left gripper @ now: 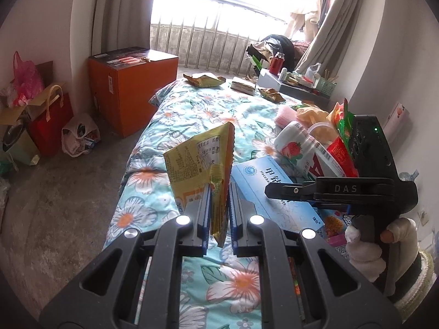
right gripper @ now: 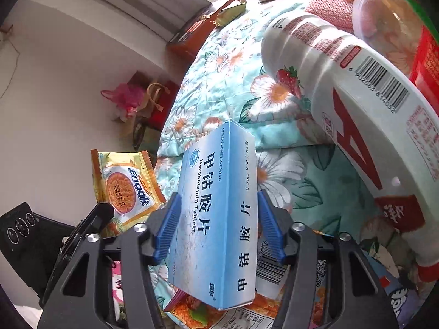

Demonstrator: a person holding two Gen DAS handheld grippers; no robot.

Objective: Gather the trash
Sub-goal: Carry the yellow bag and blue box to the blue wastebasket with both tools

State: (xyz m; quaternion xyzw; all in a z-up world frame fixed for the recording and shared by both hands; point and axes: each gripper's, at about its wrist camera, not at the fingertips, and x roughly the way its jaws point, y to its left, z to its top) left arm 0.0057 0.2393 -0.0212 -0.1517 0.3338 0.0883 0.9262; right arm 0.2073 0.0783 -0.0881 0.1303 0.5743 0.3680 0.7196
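Observation:
My left gripper [left gripper: 219,189] is shut on a yellow snack wrapper [left gripper: 197,159], which stands up from its pads above the floral bed cover [left gripper: 192,109]. In the right wrist view that wrapper [right gripper: 126,189] shows at the lower left. My right gripper [right gripper: 218,200] has its blue pads against both long sides of a blue tablet box [right gripper: 216,219], which rests tilted on a pile of wrappers. The left wrist view shows the box [left gripper: 255,175] under the right gripper's black body [left gripper: 356,189], held by a gloved hand [left gripper: 365,246]. A white strawberry drink bottle [right gripper: 343,104] lies just right of the box.
More wrappers [left gripper: 203,79] lie at the far end of the bed, next to a cluttered bedside stand [left gripper: 301,82]. An orange carton [left gripper: 131,87], a red gift bag [left gripper: 49,120] and a white plastic bag [left gripper: 79,137] stand on the grey floor to the left. A clear cup [right gripper: 384,19] lies behind the bottle.

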